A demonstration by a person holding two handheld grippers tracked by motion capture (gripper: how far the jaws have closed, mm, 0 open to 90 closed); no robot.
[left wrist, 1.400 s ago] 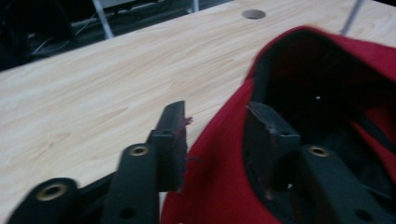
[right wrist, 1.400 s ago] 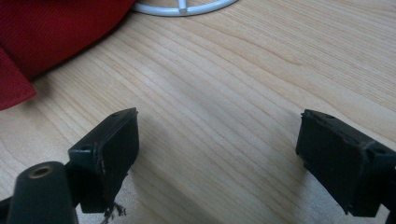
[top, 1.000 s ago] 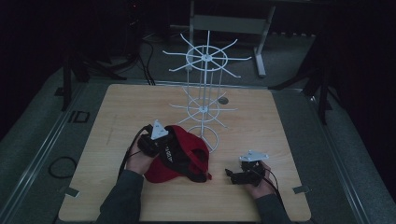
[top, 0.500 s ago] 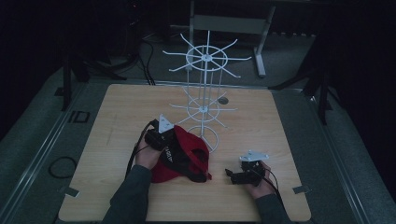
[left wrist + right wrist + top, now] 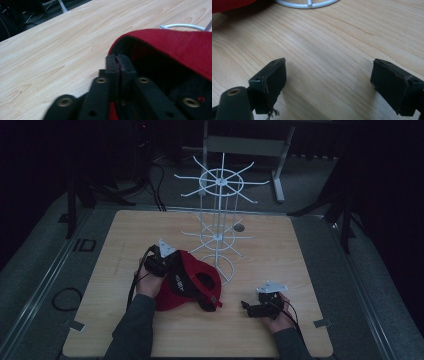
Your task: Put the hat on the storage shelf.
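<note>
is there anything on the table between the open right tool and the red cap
Nothing visible. The right tool rests open on bare table, and the stretch of wood between it and the red cap is free. The white wire rack stands behind that line.

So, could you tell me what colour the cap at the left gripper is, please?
Red, with a dark inside; the cap shows best in the high view.

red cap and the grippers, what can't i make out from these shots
- Red fabric cap: high view is dim, so any logo or front panel is unreadable; the left gripper covers its near edge.
- Left gripper view: the shut black jaws hide the pinched cap rim; the cap runs off the right edge.
- White wire display rack: right gripper view cuts off everything above its base ring.
</note>
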